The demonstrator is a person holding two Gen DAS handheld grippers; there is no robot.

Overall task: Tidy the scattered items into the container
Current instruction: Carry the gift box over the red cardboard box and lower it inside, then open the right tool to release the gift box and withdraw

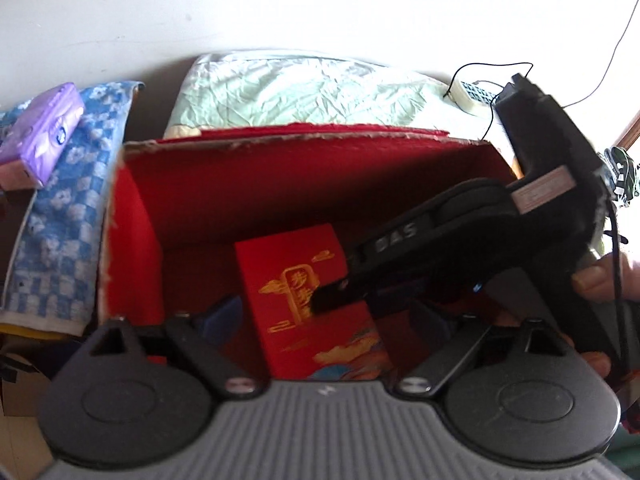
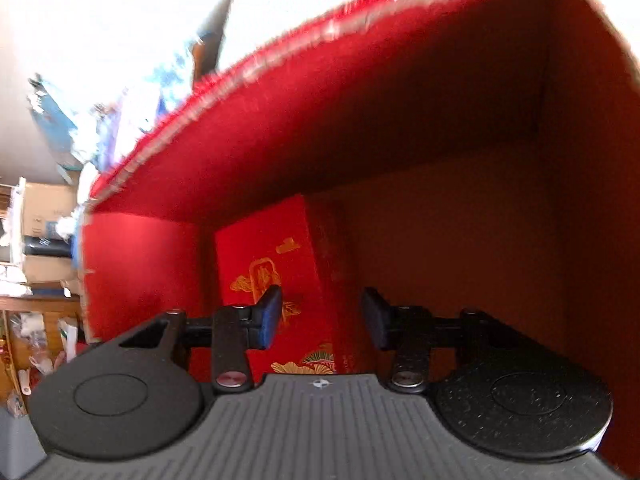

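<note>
Right tool reaches down inside the red container, fingers spread apart and empty. Left tool is likewise spread above it. A red gold-printed box lies on the container floor.

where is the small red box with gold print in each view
Left wrist: the small red box lies low centre on the floor of the red container, partly under the right tool.
Right wrist: it sits centre-left, beyond the open fingers.
Shared landmark: the container's frayed rim.
</note>
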